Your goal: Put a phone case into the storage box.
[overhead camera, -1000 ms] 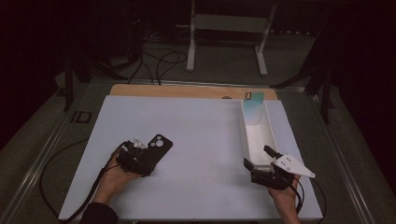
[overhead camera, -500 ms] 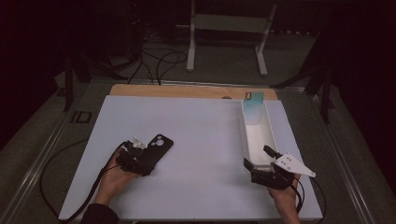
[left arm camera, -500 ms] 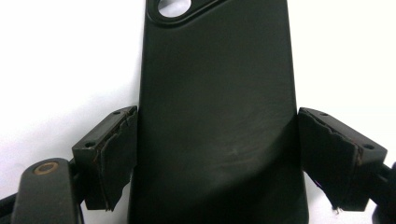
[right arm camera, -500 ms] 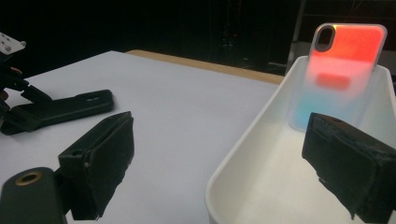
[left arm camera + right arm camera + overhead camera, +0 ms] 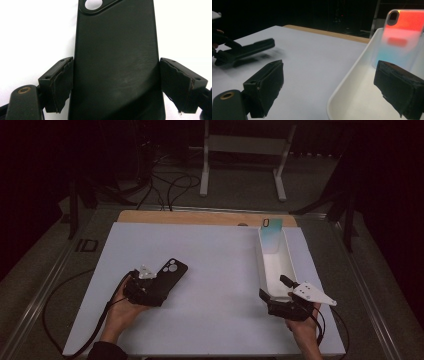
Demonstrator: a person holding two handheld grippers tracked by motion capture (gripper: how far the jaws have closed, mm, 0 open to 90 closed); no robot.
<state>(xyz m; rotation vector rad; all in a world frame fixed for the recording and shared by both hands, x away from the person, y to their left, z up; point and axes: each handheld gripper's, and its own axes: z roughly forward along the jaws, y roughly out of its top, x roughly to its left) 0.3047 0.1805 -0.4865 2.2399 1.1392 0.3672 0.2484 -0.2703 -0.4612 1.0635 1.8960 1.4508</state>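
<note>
White table (image 5: 215,270) carries it all. White tray (image 5: 274,265) w/ long narrow walls: its near end sits right at the right gripper (image 5: 276,295), near rim between that gripper's jaws, which stand wide w/o pressing anything. Gradient phone case (image 5: 271,234) leans upright at the tray's far end, well ahead of those jaws.

Black phone case (image 5: 117,55) lies between the left gripper's (image 5: 145,287) jaws, camera hole at the far end. Pads sit right at both long edges; left looks touching, right has a thin gap, so prob not clamped yet.

Handling, my guess: light, thin, flexy shell w/ smooth slick back. Hard squeeze across the width could bow it. Take the long edges near the middle, gentle pressure, lift level.
</note>
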